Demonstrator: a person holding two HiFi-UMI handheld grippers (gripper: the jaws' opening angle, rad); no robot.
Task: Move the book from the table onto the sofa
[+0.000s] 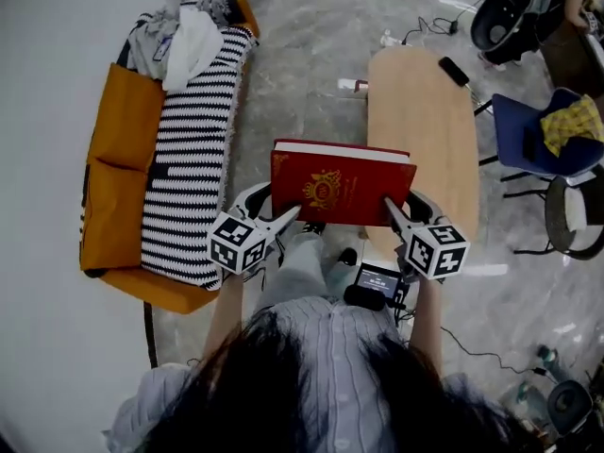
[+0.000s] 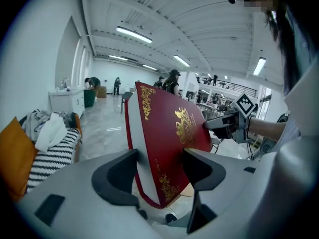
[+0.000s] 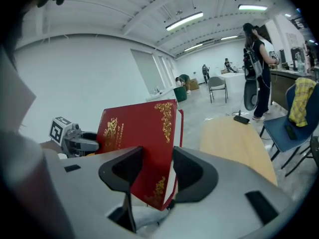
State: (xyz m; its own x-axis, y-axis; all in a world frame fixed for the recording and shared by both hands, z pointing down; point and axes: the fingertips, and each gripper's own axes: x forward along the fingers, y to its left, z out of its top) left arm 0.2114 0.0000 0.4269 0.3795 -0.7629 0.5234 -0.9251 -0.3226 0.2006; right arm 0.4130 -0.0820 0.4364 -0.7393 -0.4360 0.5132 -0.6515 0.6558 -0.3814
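Observation:
The red book (image 1: 340,185) with gold print hangs in the air between the sofa (image 1: 118,149) and the wooden table (image 1: 425,121), over the person's knees. My left gripper (image 1: 288,217) is shut on the book's near left corner, my right gripper (image 1: 394,210) on its near right corner. In the left gripper view the book (image 2: 164,143) stands edge-on between the left gripper's (image 2: 159,158) jaws, and the right gripper (image 2: 212,126) pinches its far side. In the right gripper view the book (image 3: 144,138) fills the right gripper's (image 3: 157,163) jaws; the left gripper (image 3: 92,143) shows beyond.
A striped blanket (image 1: 193,159) covers the orange sofa's seat, with a pile of clothes (image 1: 189,31) at its far end. A black phone (image 1: 454,71) lies on the table. A blue chair (image 1: 528,135) with a yellow cloth (image 1: 571,121) stands at the right. Cables run over the floor.

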